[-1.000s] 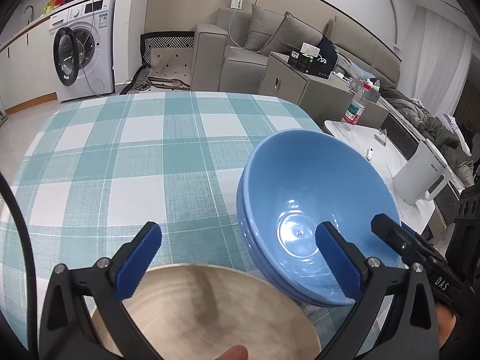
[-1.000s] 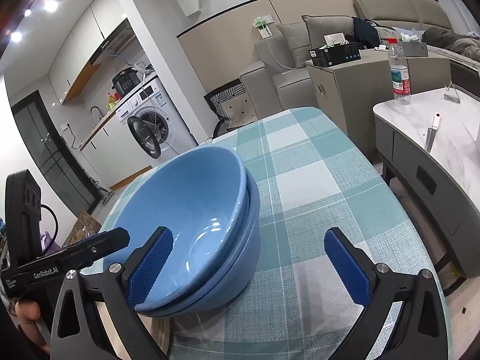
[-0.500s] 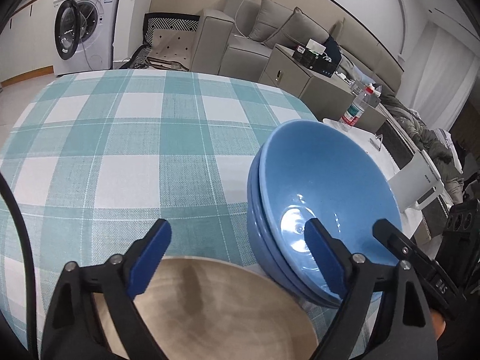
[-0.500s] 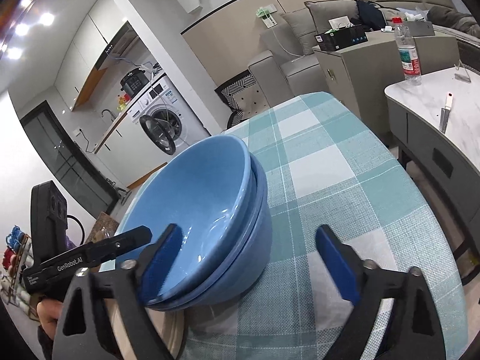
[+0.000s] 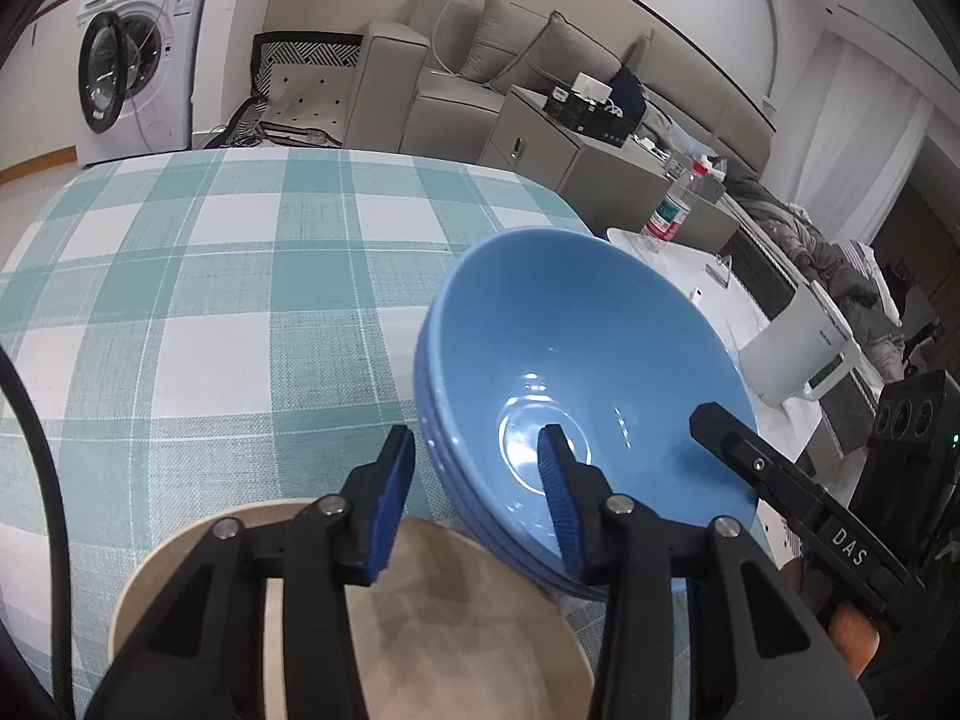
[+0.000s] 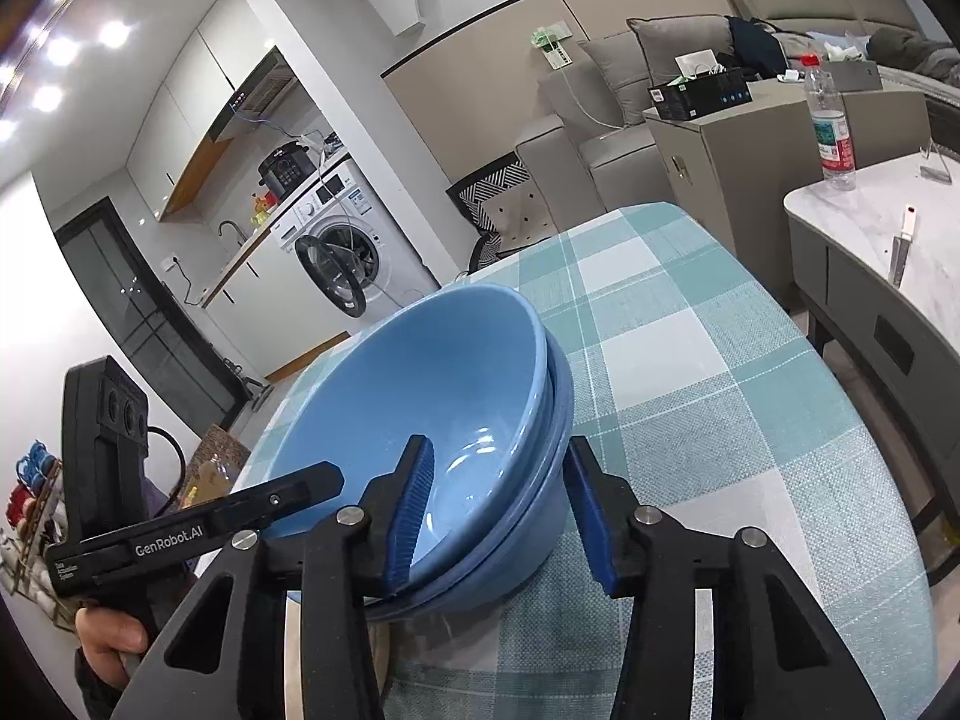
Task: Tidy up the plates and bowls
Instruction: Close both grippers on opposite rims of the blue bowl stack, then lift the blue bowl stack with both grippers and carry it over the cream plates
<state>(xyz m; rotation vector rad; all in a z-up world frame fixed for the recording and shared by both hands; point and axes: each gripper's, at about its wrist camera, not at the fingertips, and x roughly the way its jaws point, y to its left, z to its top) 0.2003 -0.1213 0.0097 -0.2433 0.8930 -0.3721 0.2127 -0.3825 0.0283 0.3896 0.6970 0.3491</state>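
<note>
Washing machine far left, grey sofa behind. Teal-checked bench carries beige plate touching stacked blue bowls. Left tongs and right tongs both grasp bowls' rim. Kettle right.

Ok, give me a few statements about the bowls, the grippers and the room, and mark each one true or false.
1. Two blue bowls sit nested, one inside the other. True.
2. The right gripper has one finger inside the top bowl and one outside the stack. True.
3. The cloth on the table is red and white. False: the tablecloth is checked in teal and white.
4. The washer's door is shut. False: the door of the washing machine hangs open.
5. A beige plate lies below the left gripper, next to the bowls. True.
</note>
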